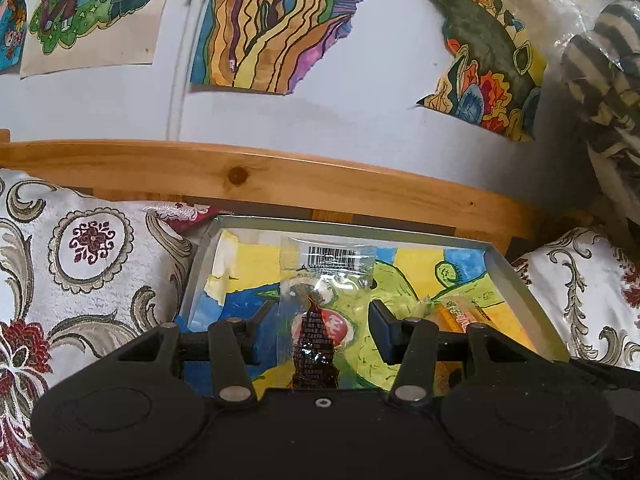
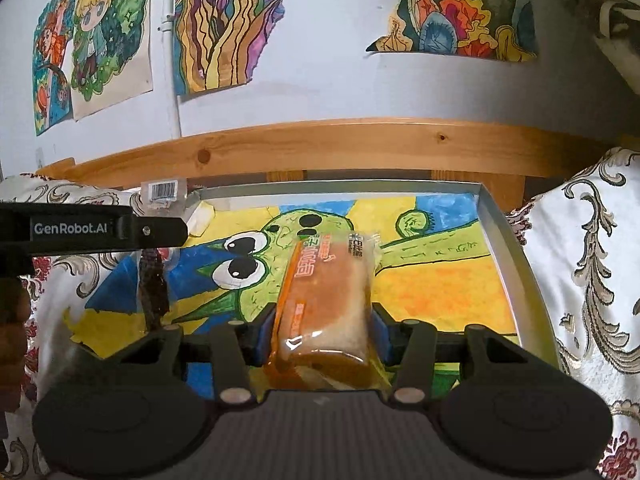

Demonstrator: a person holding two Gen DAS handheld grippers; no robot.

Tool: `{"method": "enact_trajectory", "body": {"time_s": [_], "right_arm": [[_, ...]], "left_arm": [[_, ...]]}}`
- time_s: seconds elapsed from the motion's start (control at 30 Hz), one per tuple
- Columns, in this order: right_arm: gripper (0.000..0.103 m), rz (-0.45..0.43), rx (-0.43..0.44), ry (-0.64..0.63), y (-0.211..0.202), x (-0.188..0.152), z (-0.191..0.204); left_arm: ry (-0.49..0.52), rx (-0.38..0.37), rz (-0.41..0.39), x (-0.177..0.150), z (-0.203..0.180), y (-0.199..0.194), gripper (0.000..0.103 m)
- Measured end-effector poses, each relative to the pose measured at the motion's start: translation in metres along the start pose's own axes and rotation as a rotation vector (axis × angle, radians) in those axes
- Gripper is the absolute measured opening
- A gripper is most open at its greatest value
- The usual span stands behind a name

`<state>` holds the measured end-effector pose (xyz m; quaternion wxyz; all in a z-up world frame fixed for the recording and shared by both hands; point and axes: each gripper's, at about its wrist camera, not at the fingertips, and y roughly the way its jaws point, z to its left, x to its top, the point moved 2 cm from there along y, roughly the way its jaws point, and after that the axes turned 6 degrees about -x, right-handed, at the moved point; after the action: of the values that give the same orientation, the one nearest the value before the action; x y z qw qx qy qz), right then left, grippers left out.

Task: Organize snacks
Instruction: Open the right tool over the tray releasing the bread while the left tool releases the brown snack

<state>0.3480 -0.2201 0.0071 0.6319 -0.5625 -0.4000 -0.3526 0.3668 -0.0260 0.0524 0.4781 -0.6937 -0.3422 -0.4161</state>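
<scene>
A grey tray [image 1: 516,280] lined with a green-creature drawing lies between cushions. My left gripper [image 1: 320,320] is shut on a clear snack packet [image 1: 324,280] with a barcode and a dark snack inside, gripped across its width above the tray's left part. In the right wrist view that packet [image 2: 154,280] hangs at the left gripper's finger [image 2: 160,232]. My right gripper [image 2: 322,334] is shut on an orange-wrapped bread packet [image 2: 328,300] over the middle of the tray [image 2: 508,248]. The bread packet [image 1: 460,320] also shows in the left wrist view, at the right.
Patterned cushions [image 1: 80,272] [image 2: 592,280] press against both sides of the tray. A wooden rail [image 1: 280,172] runs behind it under a wall with coloured drawings [image 1: 272,32]. A striped cloth [image 1: 600,80] hangs at the upper right. A hand [image 2: 12,320] shows at the left edge.
</scene>
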Motion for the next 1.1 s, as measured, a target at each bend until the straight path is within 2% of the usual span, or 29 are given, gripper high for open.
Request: {"method": "enact_trajectory", "body": {"time_s": [0.03, 0.07, 0.1, 0.17, 0.27, 0.5, 0.6, 0.8, 1.1], "right_arm": [[0.059, -0.001, -0.006, -0.002, 0.000, 0.000, 0.000], [0.066, -0.008, -0.019, -0.006, -0.001, 0.001, 0.000], [0.069, -0.015, -0.028, -0.012, -0.003, 0.001, 0.001], [0.077, -0.034, -0.036, -0.022, -0.009, 0.003, 0.000], [0.084, -0.067, -0.055, -0.038, -0.024, 0.006, -0.001], [0.099, -0.144, -0.073, -0.011, -0.075, 0.012, -0.011], [0.103, -0.179, -0.076, -0.009, -0.099, 0.011, -0.012], [0.103, -0.223, -0.083, -0.007, -0.150, 0.004, -0.010], [0.103, -0.227, -0.090, -0.003, -0.218, -0.025, -0.006]], "left_arm": [[0.000, 0.003, 0.006, 0.000, 0.000, 0.001, 0.052], [-0.002, 0.008, 0.015, -0.001, 0.000, 0.002, 0.058], [-0.007, 0.013, 0.024, -0.002, 0.001, 0.003, 0.068], [-0.015, 0.033, 0.026, -0.003, 0.003, 0.001, 0.081], [-0.018, 0.045, 0.029, -0.004, 0.004, -0.006, 0.083], [-0.023, 0.082, 0.005, -0.004, 0.007, -0.047, 0.100], [-0.032, 0.093, -0.013, -0.005, 0.006, -0.068, 0.102], [-0.049, 0.090, -0.042, -0.016, 0.001, -0.118, 0.102], [-0.057, 0.095, -0.049, -0.045, -0.007, -0.189, 0.102]]}}
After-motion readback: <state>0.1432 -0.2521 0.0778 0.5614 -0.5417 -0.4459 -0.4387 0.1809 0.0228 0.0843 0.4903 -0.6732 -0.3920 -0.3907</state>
